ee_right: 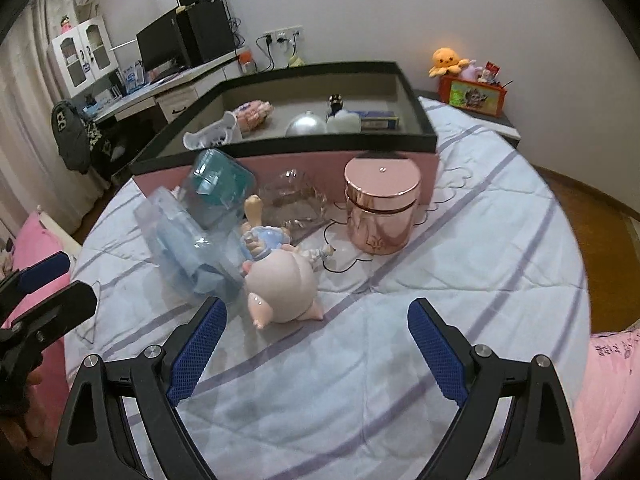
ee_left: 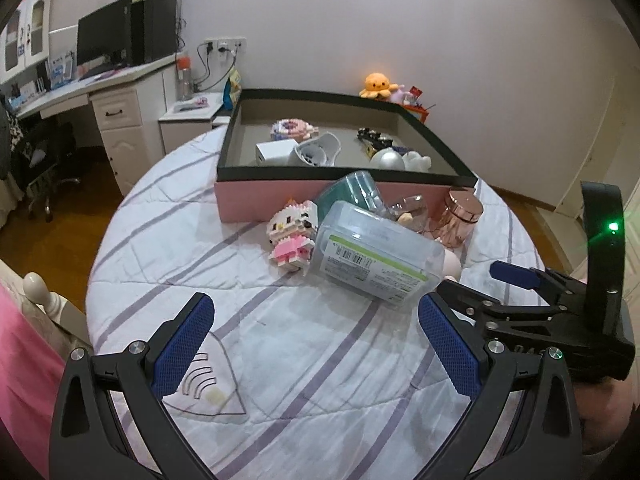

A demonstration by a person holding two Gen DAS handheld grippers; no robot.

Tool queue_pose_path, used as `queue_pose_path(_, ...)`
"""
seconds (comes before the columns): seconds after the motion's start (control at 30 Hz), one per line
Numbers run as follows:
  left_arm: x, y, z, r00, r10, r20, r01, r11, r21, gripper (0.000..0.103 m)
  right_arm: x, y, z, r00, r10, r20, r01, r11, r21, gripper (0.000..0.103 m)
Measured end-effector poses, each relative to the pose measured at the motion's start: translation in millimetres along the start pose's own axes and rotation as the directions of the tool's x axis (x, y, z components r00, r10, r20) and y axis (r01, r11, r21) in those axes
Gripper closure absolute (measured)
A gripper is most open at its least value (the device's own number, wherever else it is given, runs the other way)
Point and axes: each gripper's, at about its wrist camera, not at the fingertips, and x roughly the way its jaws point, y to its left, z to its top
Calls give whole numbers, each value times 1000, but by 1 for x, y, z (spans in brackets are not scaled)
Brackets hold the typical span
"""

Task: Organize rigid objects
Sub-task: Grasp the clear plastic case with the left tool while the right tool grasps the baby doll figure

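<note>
Both tools empty. Left gripper [ee_left: 316,336] spread wide above bare quilt; right gripper [ee_right: 316,344] likewise spread, just short of the pink pig figurine [ee_right: 280,292].

Still loose in front of the tray: clear plastic case [ee_left: 376,256] with barcode label, block-built cat figure [ee_left: 292,236], teal box [ee_right: 220,188], rose-gold jar [ee_right: 382,208], crumpled clear packaging [ee_right: 294,196]. Already inside the black-rimmed tray [ee_left: 240,130]: silver ball [ee_left: 386,159], white cube [ee_left: 276,151], pink block piece.

Likely step: pig figurine next. Advised: close across the rounded body, not the small feet; lift clear of the case touching its left side; carry over the tray rim.

Surface: striped quilted bedspread [ee_right: 460,272], soft, uneven. Room: desk with monitor [ee_left: 104,38], wall sockets, orange plush octopus [ee_right: 446,60].
</note>
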Motion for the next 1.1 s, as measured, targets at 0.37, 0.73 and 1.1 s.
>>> queue_pose_path(0.37, 21, -6, 6, 999, -5, -35, 5, 1000, -15, 0, 30, 10, 14, 997, 74, -20, -75, 993, -90, 36)
queue_pose_path(0.73, 52, -16, 14, 999, -2, -41, 2, 1000, 10, 0, 10, -9, -3, 998, 61, -14, -62, 997, -37, 44)
queue_pose_path(1.1, 90, -27, 21, 992, 76, -99, -69, 995, 75, 0, 8, -18, -2, 999, 48, -14, -48, 999, -13, 44)
